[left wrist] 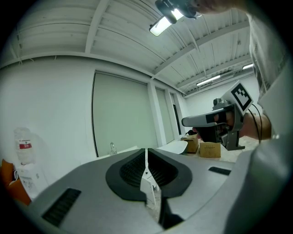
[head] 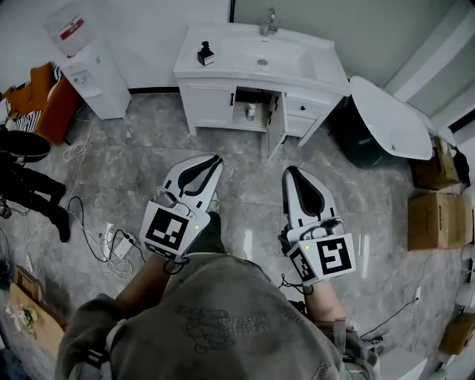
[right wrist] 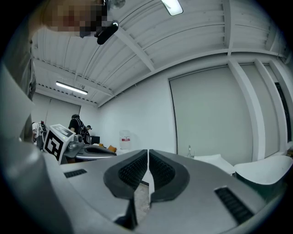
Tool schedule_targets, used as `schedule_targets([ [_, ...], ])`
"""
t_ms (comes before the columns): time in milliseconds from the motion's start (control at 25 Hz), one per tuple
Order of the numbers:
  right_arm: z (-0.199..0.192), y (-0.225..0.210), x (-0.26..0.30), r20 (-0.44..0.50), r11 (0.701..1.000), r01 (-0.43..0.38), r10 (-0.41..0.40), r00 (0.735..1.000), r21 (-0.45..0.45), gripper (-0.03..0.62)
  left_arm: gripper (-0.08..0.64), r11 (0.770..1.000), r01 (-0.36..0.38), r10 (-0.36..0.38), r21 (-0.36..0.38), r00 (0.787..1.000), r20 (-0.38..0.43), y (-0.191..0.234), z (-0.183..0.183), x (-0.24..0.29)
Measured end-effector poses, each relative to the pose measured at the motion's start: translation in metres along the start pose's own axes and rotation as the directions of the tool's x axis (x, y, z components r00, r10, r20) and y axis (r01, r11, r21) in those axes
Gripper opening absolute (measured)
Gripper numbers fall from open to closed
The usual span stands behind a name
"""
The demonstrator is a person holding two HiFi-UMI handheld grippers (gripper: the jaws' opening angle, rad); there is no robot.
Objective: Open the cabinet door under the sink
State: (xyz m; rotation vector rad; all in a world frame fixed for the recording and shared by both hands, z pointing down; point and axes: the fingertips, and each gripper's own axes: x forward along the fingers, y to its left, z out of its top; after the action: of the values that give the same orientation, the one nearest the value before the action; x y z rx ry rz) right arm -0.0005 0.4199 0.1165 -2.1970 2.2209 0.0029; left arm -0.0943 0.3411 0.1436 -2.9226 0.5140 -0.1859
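A white sink cabinet (head: 223, 104) stands against the far wall in the head view, with a basin (head: 263, 56) and a tap (head: 267, 21) on top. Its right door (head: 276, 122) stands ajar, showing a dark inside with a small bottle (head: 251, 111). The left door (head: 210, 104) is closed. My left gripper (head: 215, 159) and right gripper (head: 288, 172) are held level over the floor, well short of the cabinet, both shut and holding nothing. In the left gripper view the shut jaws (left wrist: 146, 153) point at the cabinet. The right gripper view shows shut jaws (right wrist: 148, 157) too.
A water dispenser (head: 89, 63) stands left of the cabinet. A white oval panel (head: 390, 119) leans at the right, with cardboard boxes (head: 438, 219) beyond. Cables (head: 104, 237) and a power strip lie on the grey tiled floor at the left. A soap bottle (head: 205, 53) sits on the counter.
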Motion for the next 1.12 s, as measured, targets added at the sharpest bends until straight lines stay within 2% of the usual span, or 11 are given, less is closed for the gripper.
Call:
schedule_targets([
  [520,-0.019,-0.027,0.065,-0.027,1.000,-0.018,0.018,0.999,0.001,0.032,0.031,1.000,0.009,-0.010,-0.017,0.999,-0.035,0.047,-0.026,0.054],
  [880,-0.032,-0.062,0.133,-0.062,0.999,-0.002,0.004,0.998,0.035,0.032,0.031,0.998,0.057,-0.058,-0.010,0.994,-0.090,0.090,-0.046,0.113],
  [1040,-0.043,-0.076,0.171,-0.101,0.998,0.003,0.003,0.995,0.058,0.032,0.031,0.997,0.072,-0.073,-0.040,0.997,-0.026,0.116,-0.038,0.138],
  [1120,-0.046,-0.084,0.191,-0.112,0.998,0.010,-0.003,0.994,0.065,0.032,0.031,0.995,0.080,-0.081,-0.054,0.996,-0.021,0.131,-0.038,0.151],
])
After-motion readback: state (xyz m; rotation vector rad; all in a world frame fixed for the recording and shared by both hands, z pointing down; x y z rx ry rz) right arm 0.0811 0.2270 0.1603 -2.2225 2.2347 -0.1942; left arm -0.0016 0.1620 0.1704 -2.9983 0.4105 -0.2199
